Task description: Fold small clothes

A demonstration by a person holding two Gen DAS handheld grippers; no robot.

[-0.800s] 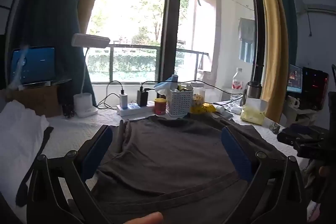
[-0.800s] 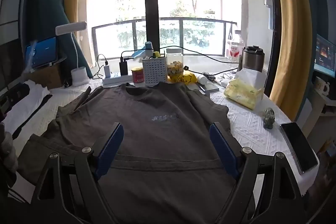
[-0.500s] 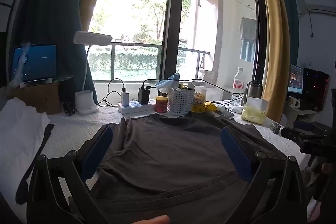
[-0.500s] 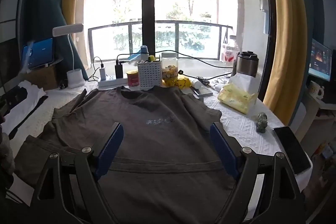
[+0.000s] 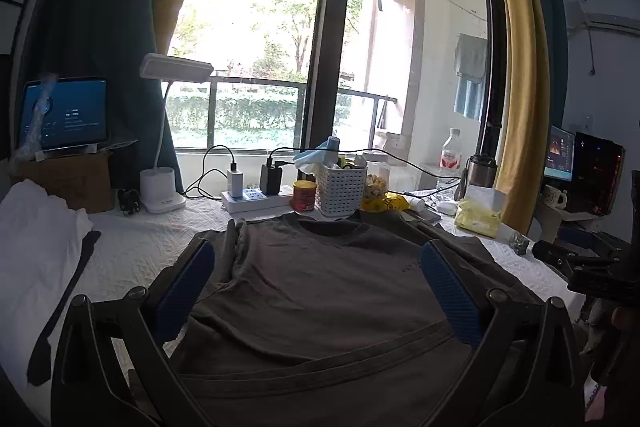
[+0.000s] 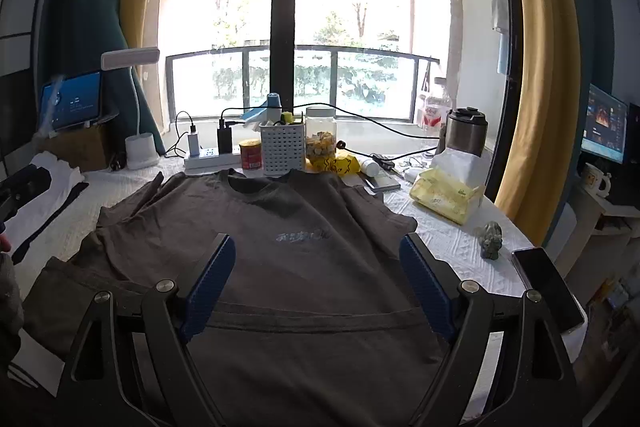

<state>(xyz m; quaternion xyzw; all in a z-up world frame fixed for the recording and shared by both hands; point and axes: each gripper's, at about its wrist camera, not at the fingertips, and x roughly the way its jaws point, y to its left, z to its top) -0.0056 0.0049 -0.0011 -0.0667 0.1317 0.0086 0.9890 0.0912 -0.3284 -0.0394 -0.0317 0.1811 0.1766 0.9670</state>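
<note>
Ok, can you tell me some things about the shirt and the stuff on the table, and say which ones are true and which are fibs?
1. The dark grey T-shirt lies spread on the table. True.
2. The right gripper pinches the shirt. False: its jaws are wide open above the cloth.
3. A phone lies at the table's right edge. True.
4. The white basket sits on the shirt's hem. False: it stands beyond the collar.
5. The left gripper is open. True.
</note>
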